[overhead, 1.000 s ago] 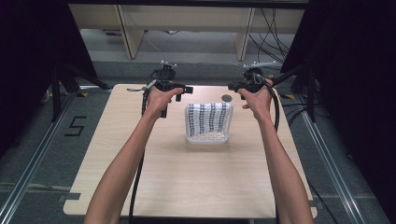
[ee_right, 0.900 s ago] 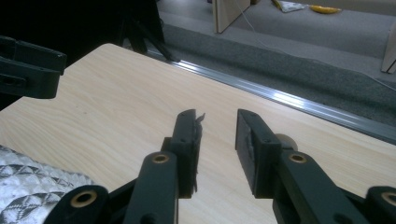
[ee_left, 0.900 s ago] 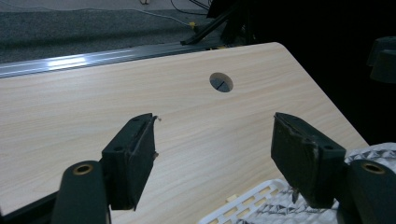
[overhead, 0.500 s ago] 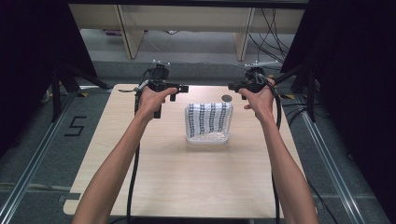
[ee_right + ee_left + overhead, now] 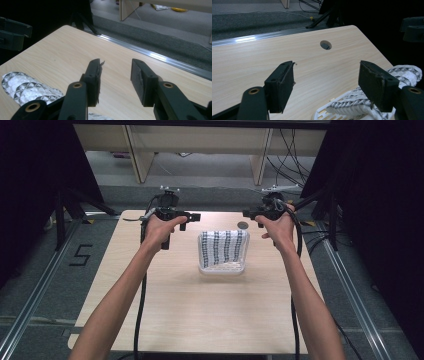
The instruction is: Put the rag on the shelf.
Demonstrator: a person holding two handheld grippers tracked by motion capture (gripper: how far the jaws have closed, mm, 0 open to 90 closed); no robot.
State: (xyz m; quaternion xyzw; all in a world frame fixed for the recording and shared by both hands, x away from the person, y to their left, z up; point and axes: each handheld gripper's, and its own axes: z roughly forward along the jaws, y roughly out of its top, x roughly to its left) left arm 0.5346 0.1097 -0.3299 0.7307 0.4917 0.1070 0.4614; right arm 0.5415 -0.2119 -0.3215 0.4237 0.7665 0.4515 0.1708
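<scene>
Both your forearms reach straight up the high view, hands raised and well apart. Your left gripper (image 5: 170, 212) sits in your left hand (image 5: 159, 227) with jaws wide apart, nothing between them. Your right gripper (image 5: 265, 210) in your right hand (image 5: 277, 227) has just been opening, jaws parted with nothing between them.

High view looks down; tool views skim the shared table (image 5: 210, 320).

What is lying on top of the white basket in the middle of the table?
A folded black-and-white patterned cloth is draped over the white slatted basket, covering most of it. Only the near rim and some slats show; anything inside beneath the cloth is hidden.
</scene>
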